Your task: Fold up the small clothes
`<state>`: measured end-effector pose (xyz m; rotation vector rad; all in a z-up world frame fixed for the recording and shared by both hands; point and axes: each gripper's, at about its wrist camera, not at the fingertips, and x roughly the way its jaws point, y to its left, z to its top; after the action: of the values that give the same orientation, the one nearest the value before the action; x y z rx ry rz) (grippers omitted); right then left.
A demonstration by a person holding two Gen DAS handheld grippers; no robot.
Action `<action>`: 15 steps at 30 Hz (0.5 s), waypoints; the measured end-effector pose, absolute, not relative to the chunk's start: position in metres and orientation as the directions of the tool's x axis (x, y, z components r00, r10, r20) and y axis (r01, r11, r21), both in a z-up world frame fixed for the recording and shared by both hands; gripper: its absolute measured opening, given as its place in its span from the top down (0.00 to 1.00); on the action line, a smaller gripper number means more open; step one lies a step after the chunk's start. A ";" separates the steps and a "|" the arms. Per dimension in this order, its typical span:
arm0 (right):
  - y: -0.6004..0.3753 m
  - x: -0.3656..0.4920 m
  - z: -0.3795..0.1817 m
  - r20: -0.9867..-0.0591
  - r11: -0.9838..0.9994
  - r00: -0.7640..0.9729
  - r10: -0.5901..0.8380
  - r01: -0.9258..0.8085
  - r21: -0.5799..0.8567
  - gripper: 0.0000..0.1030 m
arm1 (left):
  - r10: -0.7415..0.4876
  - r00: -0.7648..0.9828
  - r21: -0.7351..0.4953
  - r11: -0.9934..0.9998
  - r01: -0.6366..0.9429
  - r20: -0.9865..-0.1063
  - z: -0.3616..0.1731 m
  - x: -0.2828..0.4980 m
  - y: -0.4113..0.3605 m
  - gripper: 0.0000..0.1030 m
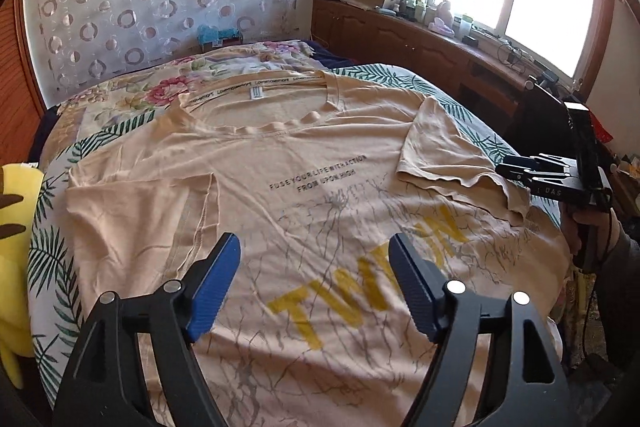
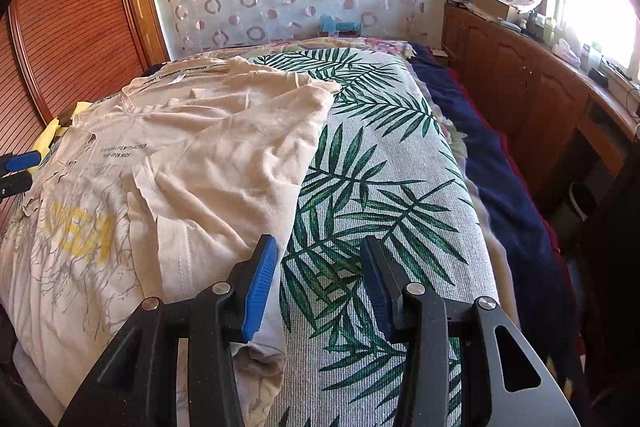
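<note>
The beige cotton T-shirt with yellow block lettering and grey branch print (image 1: 304,195) lies face up on the bed, spread over a white bedspread printed with green palm leaves (image 2: 384,163), its neckline toward the headboard. It looks light, limp and thin, so it will likely drape and crease wherever it is lifted; a hem, a sleeve edge or a shoulder seam seems the safest place to pinch, since a grab in the middle would bunch it. The left hand-held gripper (image 1: 314,279) hovers over the lettering with its blue pads apart and nothing between them. The right hand-held gripper (image 2: 318,279) stands partly apart at the shirt's edge, over bare bedspread, gripping nothing. The left wrist view shows the whole chest print, both sleeves turned inward and a yellow plush toy (image 1: 16,267); the right wrist view alone shows the folded-in side panel's thickness and the dark blue blanket (image 2: 500,163) beyond.
</note>
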<state>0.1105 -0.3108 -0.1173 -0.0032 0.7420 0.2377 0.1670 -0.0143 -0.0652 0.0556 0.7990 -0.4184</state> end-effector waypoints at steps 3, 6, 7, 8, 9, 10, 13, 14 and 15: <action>-0.311 0.111 -0.117 -0.670 0.973 0.711 0.213 -0.215 0.080 0.56 | -0.328 0.638 -0.119 0.930 0.348 -0.697 -0.067 0.158 0.004 0.23; -0.311 0.111 -0.117 -0.670 0.973 0.711 0.213 -0.216 0.080 0.56 | -0.285 0.655 -0.111 0.949 0.294 -0.700 -0.071 0.149 0.026 0.23; -0.311 0.111 -0.117 -0.670 0.973 0.711 0.213 -0.216 0.080 0.56 | -0.265 0.660 -0.104 0.956 0.273 -0.702 -0.072 0.146 0.032 0.23; -0.311 0.111 -0.117 -0.670 0.973 0.711 0.213 -0.216 0.080 0.56 | -0.247 0.667 -0.101 0.963 0.250 -0.703 -0.073 0.144 0.040 0.23; -0.311 0.111 -0.118 -0.670 0.973 0.711 0.213 -0.217 0.080 0.56 | -0.237 0.670 -0.101 0.967 0.236 -0.704 -0.074 0.143 0.045 0.23; -0.311 0.111 -0.118 -0.670 0.973 0.711 0.213 -0.216 0.080 0.56 | -0.226 0.673 -0.100 0.970 0.221 -0.704 -0.075 0.141 0.053 0.23; -0.311 0.111 -0.118 -0.670 0.973 0.711 0.213 -0.216 0.080 0.56 | -0.190 0.688 -0.094 0.980 0.175 -0.701 -0.077 0.138 0.068 0.23; -0.311 0.111 -0.118 -0.670 0.973 0.711 0.214 -0.217 0.080 0.56 | -0.176 0.693 -0.090 0.983 0.160 -0.699 -0.078 0.137 0.073 0.23; -0.311 0.111 -0.118 -0.670 0.973 0.711 0.214 -0.217 0.080 0.56 | -0.167 0.697 -0.088 0.985 0.148 -0.697 -0.078 0.136 0.075 0.23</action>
<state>0.1109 -0.3111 -0.1176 -0.0051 0.7426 0.2390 0.1364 0.0749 -0.0780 -0.0255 0.7798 -0.1761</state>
